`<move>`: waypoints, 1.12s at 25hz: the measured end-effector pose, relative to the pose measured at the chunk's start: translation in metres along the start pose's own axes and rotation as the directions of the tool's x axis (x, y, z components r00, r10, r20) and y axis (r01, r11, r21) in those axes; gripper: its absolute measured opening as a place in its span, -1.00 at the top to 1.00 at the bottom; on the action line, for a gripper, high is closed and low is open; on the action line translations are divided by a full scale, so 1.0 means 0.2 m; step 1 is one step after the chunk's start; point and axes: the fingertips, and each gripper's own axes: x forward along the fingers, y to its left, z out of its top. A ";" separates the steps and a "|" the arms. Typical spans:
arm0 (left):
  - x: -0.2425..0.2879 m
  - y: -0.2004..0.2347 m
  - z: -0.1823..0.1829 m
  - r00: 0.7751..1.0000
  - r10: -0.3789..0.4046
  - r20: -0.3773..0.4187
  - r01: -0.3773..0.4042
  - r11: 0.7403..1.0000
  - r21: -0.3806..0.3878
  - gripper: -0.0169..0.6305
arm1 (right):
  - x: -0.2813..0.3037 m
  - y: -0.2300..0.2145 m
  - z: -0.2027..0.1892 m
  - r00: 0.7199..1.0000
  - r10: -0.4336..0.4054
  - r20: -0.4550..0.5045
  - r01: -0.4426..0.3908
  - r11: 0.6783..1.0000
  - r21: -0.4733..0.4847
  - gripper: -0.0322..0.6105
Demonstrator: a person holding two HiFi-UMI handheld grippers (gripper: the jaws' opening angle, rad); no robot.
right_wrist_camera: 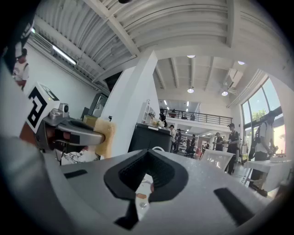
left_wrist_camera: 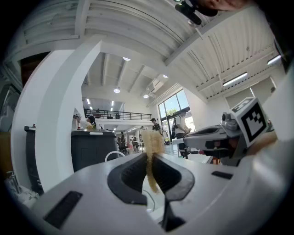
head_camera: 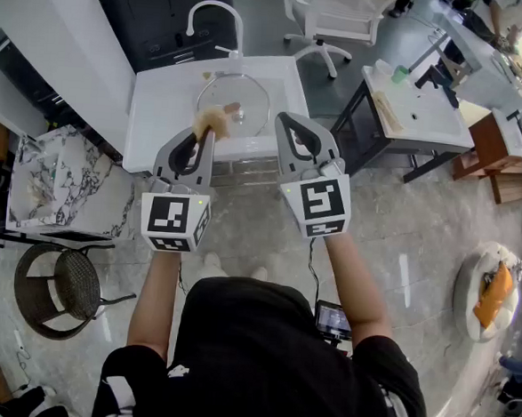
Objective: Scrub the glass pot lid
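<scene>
Glass pot lid [head_camera: 242, 99] lies flat on the white sink unit [head_camera: 156, 116], just in front of the faucet [head_camera: 212, 11], knob up, nothing touching it; I can't tell if it sits in a basin or on the top. Both tongs are up in the air on my side of the unit, and both gripper views look level across the room, not down at the glass. L gripper [head_camera: 204, 133] is clamped on a yellowish sponge [head_camera: 212, 118]: in its own view the jaws pinch the pad at its lower half [left_wrist_camera: 151, 142], upper part sticking out past the tips. R gripper [head_camera: 289, 123] has its jaws fully together w/ nothing between them, which its own view confirms [right_wrist_camera: 146, 153]. So, as I read it, scrubbing hasn't begun and the step in hand is the approach. To do it well I'd pitch the L gripper nose-down so the free end of the sponge meets the glass broadside, not edge-on, and land it near the rim, away from the knob. The lid looks loose on a smooth top, so I expect it to skate under any sideways push; I'd bring the R gripper in first, either opening it to take the knob or pressing its closed tips on the far rim as a stop. Then short circular strokes, light pressure, since the sponge is only held by a narrow pinch and could twist out
</scene>
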 end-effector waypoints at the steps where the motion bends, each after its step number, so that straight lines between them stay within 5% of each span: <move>1: 0.00 0.00 0.00 1.000 0.000 -0.001 0.000 1.000 -0.008 0.88 | -0.01 0.00 0.00 1.000 0.002 0.004 -0.002 1.000 0.009 0.93; 28: 0.06 0.03 -0.10 0.998 0.057 -0.035 -0.058 0.998 -0.031 0.88 | 0.07 -0.02 -0.19 0.997 0.070 -0.028 -0.068 0.997 0.040 0.93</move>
